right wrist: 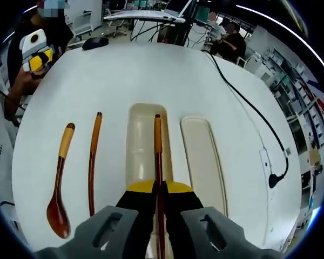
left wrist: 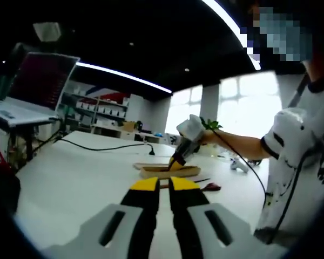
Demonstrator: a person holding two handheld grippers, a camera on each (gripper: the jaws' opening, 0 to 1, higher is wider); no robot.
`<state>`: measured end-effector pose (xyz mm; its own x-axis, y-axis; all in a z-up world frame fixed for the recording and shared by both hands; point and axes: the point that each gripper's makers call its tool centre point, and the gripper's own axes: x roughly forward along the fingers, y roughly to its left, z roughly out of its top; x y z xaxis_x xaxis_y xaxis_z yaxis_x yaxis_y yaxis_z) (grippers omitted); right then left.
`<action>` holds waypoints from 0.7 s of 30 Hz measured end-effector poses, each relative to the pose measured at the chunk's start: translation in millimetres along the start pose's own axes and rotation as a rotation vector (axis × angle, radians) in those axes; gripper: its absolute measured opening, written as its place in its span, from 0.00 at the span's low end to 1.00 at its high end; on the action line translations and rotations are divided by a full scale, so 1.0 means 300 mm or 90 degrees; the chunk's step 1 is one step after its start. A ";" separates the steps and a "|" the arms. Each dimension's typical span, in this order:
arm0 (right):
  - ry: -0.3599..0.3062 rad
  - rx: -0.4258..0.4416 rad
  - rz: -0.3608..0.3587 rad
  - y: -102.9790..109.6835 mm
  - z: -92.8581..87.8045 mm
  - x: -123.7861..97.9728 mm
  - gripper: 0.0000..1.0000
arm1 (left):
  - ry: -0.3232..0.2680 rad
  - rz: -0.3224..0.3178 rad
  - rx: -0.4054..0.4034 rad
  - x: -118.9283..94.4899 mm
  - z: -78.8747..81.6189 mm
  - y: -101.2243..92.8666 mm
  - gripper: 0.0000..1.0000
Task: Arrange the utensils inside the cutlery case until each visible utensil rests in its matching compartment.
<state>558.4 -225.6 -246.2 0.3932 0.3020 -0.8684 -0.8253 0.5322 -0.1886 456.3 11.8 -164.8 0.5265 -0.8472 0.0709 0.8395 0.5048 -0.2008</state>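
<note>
Yellow-tipped jaws of the right gripper [right wrist: 159, 190] are clamped on a chopstick [right wrist: 157, 156], held lengthwise over the cutlery case [right wrist: 142, 121]. A second chopstick [right wrist: 93, 159] and a spoon [right wrist: 59, 186] lie on the table [right wrist: 151, 70] beside the case; its lid [right wrist: 202, 156] sits alongside. Left gripper [left wrist: 159, 184] is held together, empty. Chopstick should be lowered level and parallel to the compartment's walls before release, it is judged.
</note>
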 end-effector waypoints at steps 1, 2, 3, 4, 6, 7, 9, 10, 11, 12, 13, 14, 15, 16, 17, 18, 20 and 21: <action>0.000 -0.001 -0.001 -0.001 0.001 0.001 0.03 | 0.000 0.001 -0.001 0.001 -0.002 0.000 0.07; -0.001 0.000 -0.002 -0.002 0.002 0.002 0.03 | 0.001 0.001 -0.001 0.001 -0.005 -0.001 0.07; -0.003 0.001 -0.002 -0.003 0.003 0.002 0.03 | 0.003 0.000 0.000 0.002 -0.008 -0.004 0.07; -0.004 0.002 -0.002 -0.003 0.004 0.003 0.03 | 0.004 -0.001 0.000 0.003 -0.010 -0.007 0.07; -0.006 0.006 -0.001 -0.003 0.004 0.002 0.03 | 0.005 -0.004 -0.001 0.003 -0.013 -0.012 0.07; -0.008 0.009 -0.002 -0.003 0.004 0.002 0.03 | 0.006 -0.003 -0.002 0.002 -0.014 -0.012 0.07; -0.013 0.008 -0.001 -0.003 0.004 0.000 0.04 | 0.007 -0.001 -0.001 0.001 -0.017 -0.009 0.07; -0.018 0.008 0.000 -0.003 0.004 -0.002 0.05 | 0.007 0.000 -0.001 0.001 -0.017 -0.008 0.07; -0.021 0.011 0.002 -0.002 0.005 -0.004 0.07 | 0.006 0.000 -0.002 0.001 -0.016 -0.007 0.07; -0.023 0.012 0.003 -0.001 0.002 -0.009 0.09 | 0.004 -0.001 -0.005 0.001 -0.015 -0.007 0.07; -0.022 0.022 0.000 -0.004 -0.003 -0.015 0.09 | 0.004 -0.001 -0.005 0.003 -0.015 -0.007 0.07; -0.023 0.025 -0.001 -0.005 -0.006 -0.019 0.09 | 0.005 -0.001 -0.004 0.004 -0.016 -0.008 0.07; -0.025 0.027 -0.002 -0.005 -0.010 -0.026 0.09 | 0.006 -0.002 -0.004 0.006 -0.017 -0.010 0.07; -0.027 0.030 -0.004 -0.007 -0.014 -0.033 0.09 | 0.007 -0.003 -0.004 0.008 -0.019 -0.012 0.07; -0.029 0.032 -0.006 -0.009 -0.019 -0.043 0.09 | 0.009 -0.004 -0.005 0.009 -0.021 -0.014 0.07; -0.031 0.035 -0.008 -0.011 -0.027 -0.054 0.09 | 0.011 -0.004 -0.004 0.010 -0.021 -0.015 0.07; -0.035 0.043 -0.017 -0.019 -0.046 -0.082 0.09 | 0.012 -0.006 -0.003 0.012 -0.019 -0.019 0.07; -0.035 0.046 -0.020 -0.022 -0.061 -0.097 0.09 | 0.012 -0.006 -0.002 0.013 -0.017 -0.021 0.07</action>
<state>544.9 -252.4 -228.1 0.4420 0.3254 -0.8359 -0.7815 0.5971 -0.1808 452.5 4.4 -168.1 0.5153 -0.8553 0.0547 0.8443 0.4957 -0.2038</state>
